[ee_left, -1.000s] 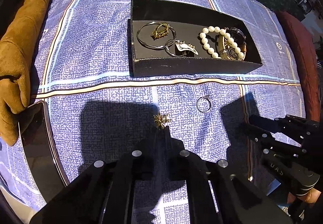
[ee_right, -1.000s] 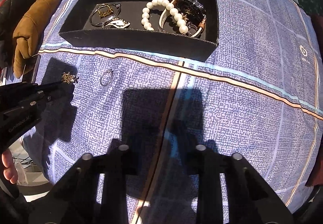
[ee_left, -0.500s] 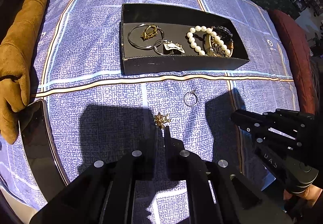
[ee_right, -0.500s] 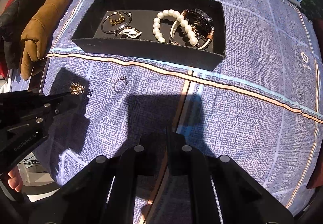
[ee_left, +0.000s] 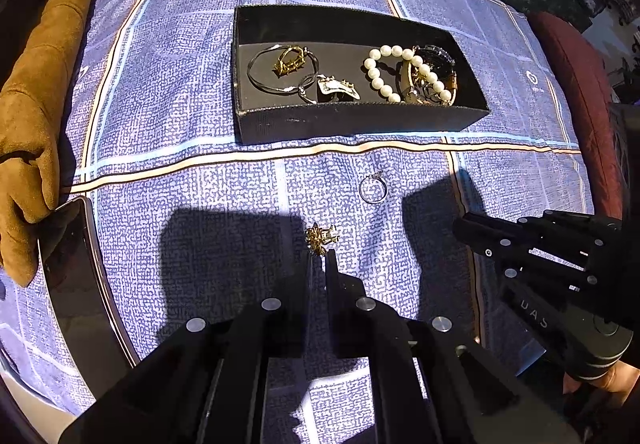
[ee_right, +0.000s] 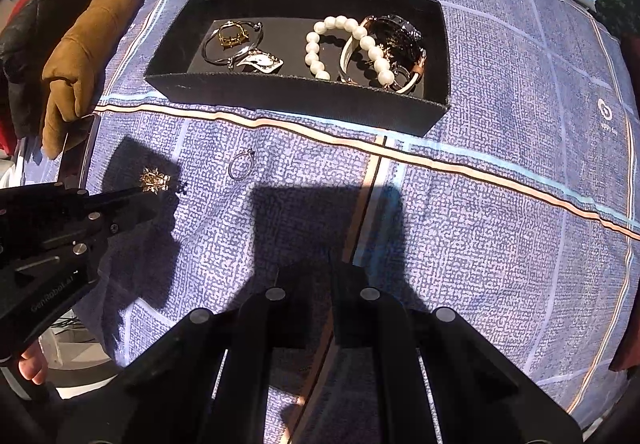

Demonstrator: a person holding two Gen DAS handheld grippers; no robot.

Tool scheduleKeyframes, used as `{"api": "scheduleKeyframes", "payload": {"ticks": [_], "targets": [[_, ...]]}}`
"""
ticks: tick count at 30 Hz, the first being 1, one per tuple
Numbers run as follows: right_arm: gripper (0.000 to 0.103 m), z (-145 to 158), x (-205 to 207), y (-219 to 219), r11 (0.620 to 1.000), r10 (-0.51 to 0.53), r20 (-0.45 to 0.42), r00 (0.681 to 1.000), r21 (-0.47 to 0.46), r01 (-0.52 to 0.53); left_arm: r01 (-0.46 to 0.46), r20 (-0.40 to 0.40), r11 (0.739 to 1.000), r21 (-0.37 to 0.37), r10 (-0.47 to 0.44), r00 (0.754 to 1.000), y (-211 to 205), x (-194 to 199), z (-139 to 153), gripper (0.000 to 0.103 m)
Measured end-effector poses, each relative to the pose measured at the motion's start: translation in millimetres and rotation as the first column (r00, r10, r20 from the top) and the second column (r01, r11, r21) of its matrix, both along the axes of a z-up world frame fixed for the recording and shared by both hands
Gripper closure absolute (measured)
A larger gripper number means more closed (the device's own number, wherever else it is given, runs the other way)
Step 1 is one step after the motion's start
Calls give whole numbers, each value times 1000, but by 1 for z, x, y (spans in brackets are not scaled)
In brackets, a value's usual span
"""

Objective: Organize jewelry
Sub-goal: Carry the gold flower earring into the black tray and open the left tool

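Where the right tongs point(ee_left: 460, 228) close emptily, lettering reads "UAS".

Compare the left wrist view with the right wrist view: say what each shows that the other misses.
Only the left wrist view shows the right gripper from outside, shut and empty, and the dark red cushion.

Only the right wrist view shows the left gripper from the side, pinching the gold brooch above its shadow.

Both show the black tray of jewelry, the loose silver ring, the checked cloth and the tan cushion.
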State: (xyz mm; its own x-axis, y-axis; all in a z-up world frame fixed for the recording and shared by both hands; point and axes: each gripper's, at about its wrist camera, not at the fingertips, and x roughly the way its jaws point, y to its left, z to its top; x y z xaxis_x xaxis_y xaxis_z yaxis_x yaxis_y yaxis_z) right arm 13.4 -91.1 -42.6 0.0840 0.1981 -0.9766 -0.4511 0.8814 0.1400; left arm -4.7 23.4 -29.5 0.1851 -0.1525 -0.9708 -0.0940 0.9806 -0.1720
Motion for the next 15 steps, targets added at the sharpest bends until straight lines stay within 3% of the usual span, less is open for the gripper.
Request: {"api": "scheduleKeyframes", "payload": {"ticks": [15], "targets": [[95, 0, 7, -1, 1000, -17, -18, 1000, -11, 17, 35, -3, 999, 2, -35, 999, -11, 17, 3, 97]]}}
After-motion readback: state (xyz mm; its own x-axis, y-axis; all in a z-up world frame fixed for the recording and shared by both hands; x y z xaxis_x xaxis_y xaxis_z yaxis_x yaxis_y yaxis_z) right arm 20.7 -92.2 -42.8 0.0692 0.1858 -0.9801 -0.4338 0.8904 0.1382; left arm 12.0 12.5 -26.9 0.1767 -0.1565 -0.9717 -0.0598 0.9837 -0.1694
